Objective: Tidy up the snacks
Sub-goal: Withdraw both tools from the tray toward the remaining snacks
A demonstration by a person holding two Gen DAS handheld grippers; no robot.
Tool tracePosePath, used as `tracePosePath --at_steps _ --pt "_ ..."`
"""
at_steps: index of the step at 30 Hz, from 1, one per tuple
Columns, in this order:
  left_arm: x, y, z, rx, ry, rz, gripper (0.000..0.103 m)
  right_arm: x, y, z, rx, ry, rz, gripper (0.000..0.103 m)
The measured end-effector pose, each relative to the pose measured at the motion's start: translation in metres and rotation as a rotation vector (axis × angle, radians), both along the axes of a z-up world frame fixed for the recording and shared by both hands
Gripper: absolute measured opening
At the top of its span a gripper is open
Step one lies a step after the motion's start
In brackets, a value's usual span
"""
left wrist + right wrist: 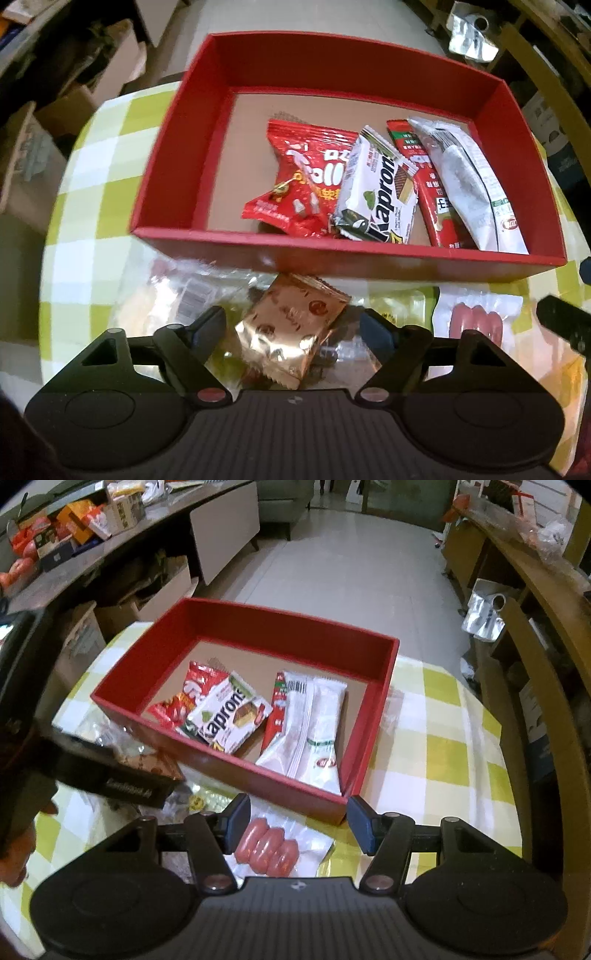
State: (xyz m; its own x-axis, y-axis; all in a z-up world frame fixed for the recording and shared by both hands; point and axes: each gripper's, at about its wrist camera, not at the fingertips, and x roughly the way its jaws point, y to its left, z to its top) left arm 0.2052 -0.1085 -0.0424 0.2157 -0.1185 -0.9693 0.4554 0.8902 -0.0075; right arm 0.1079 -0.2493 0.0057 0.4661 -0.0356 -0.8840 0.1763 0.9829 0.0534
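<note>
A red box (369, 264) (303, 801) on the checked table holds a red snack bag (306, 173), a white Kapron wafer pack (376, 192) (229, 716), a red bar (430, 192) and a white sausage pack (476, 192) (314, 731). My left gripper (295, 325) is open, its fingers on either side of a copper foil packet (291, 332) lying in front of the box. My right gripper (297, 821) is open over a clear pack of pink sausages (267, 849), also seen in the left wrist view (476, 321).
More clear-wrapped snacks (177, 295) lie left of the foil packet. The left gripper's body (110, 775) shows at the left of the right wrist view. A wooden chair (535, 709) stands at the table's right. Cardboard boxes (44, 147) sit on the floor to the left.
</note>
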Motion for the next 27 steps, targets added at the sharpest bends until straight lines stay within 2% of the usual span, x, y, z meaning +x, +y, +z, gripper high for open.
tracePosePath --at_steps 2,6,10,15,17,20,22,27 --pt "0.001 -0.002 -0.007 0.020 0.014 -0.006 0.069 0.001 -0.002 -0.003 0.007 0.010 -0.001 0.063" --pt "-0.006 -0.003 -0.006 0.043 0.005 -0.040 0.065 0.002 -0.002 -0.007 0.015 0.020 0.004 0.063" --pt "-0.019 0.007 -0.002 0.022 0.025 -0.025 0.057 -0.001 0.004 -0.005 0.019 0.017 0.033 0.063" --pt "-0.042 0.018 0.001 0.017 0.055 -0.031 0.056 -0.013 0.012 -0.002 0.018 0.016 0.067 0.063" --pt "-0.057 0.023 0.005 0.023 0.054 -0.046 0.057 -0.019 0.013 -0.003 0.022 0.020 0.067 0.063" --pt "-0.067 0.026 0.007 0.055 0.021 -0.040 0.067 -0.027 0.014 -0.005 0.023 0.032 0.065 0.063" --pt "-0.069 0.023 0.007 0.071 -0.014 -0.053 0.085 -0.033 0.014 -0.007 0.029 0.039 0.062 0.063" --pt "-0.062 0.012 -0.006 0.103 0.002 -0.058 0.082 -0.049 0.016 -0.012 0.054 0.060 0.058 0.063"
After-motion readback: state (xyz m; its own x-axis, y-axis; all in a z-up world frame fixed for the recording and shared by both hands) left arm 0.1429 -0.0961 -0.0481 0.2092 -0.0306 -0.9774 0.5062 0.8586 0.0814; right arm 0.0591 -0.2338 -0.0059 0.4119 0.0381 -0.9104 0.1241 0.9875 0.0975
